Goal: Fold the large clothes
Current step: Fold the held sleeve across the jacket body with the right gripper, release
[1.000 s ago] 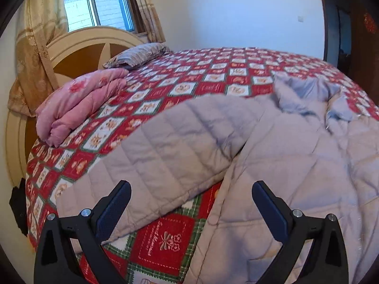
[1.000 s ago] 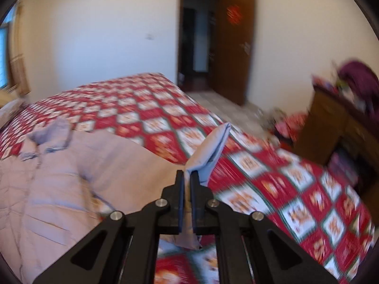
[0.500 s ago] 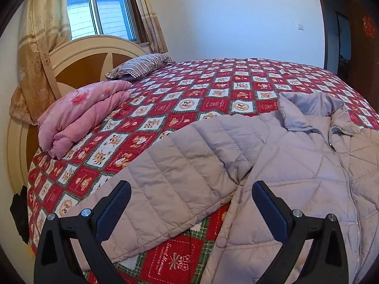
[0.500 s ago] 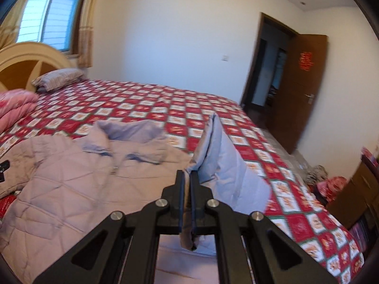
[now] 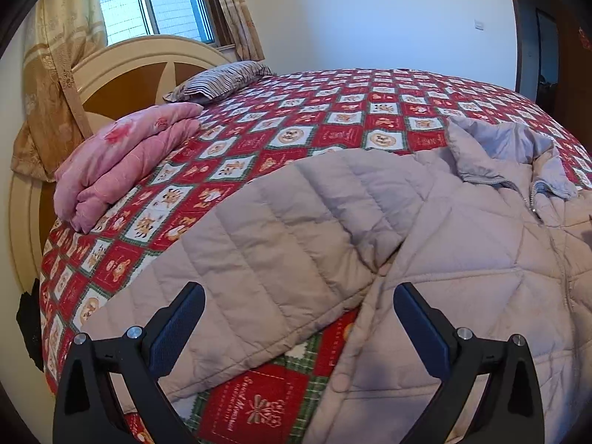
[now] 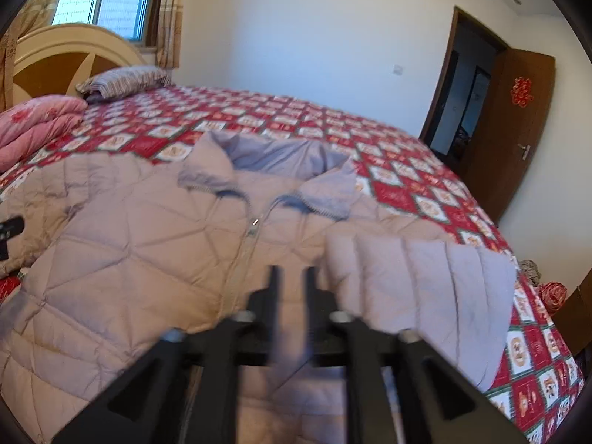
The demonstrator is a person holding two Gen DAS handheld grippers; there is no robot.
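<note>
Your left tongs (image 5: pixel 298 318) stand wide, both blue pads clear of cloth, poised just above one sleeve (image 5: pixel 259 259) of the jacket (image 5: pixel 462 277). That sleeve lies spread flat, angled out toward the bed's near edge. Your right tongs (image 6: pixel 290 285) are blurred; their jaws are opening, a narrow gap showing, and nothing is between the tips. Just to the right of them the other sleeve (image 6: pixel 425 288) lies folded in across the jacket's front. The jacket lies face up on the bed (image 5: pixel 333 111), zipped, its collar (image 6: pixel 273 170) spread open toward the far side. Beyond the jacket, a folded pink quilt (image 5: pixel 122 162) rests by the headboard (image 5: pixel 122 66), with a striped pillow (image 5: pixel 222 81) just behind it. A window (image 5: pixel 155 3) sits above the headboard.
</note>
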